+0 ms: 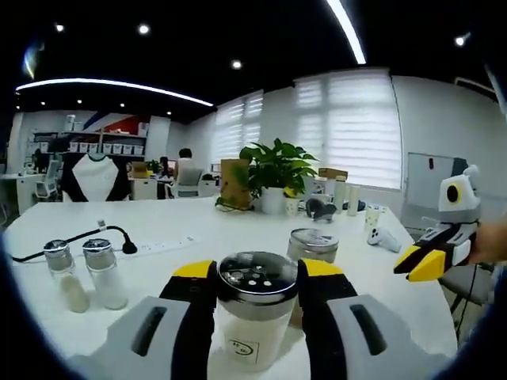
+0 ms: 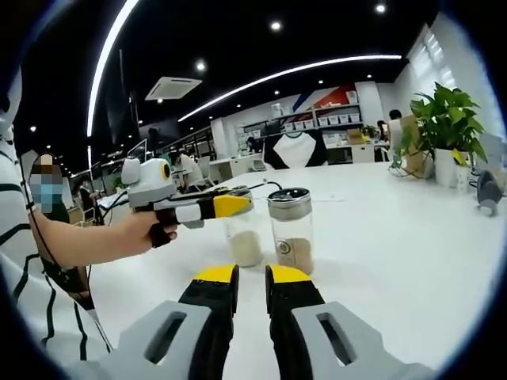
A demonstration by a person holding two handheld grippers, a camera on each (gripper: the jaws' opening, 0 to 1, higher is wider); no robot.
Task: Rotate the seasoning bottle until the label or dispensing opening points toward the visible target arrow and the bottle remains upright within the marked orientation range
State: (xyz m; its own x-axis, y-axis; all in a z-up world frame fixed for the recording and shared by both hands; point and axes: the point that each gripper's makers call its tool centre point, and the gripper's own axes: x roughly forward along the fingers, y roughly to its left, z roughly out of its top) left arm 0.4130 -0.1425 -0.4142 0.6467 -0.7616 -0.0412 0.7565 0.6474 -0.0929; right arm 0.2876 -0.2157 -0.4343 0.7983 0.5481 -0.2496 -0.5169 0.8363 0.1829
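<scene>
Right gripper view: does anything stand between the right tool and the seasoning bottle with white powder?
Nothing on the table does. The left tool flanks the lid of the seasoning bottle, and a brown-filled bottle stands close beside it.

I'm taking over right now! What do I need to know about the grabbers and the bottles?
Left gripper: closed around the white shaker bottle, which stands upright on the white table.
Right gripper: holds nothing, jaws nearly together, hovering in front of the brown spice jar.
Two small shakers stand off to one side by a power strip.
Done: bottle gripped. Left: turning it. No target arrow is visible, so check for it first.
</scene>
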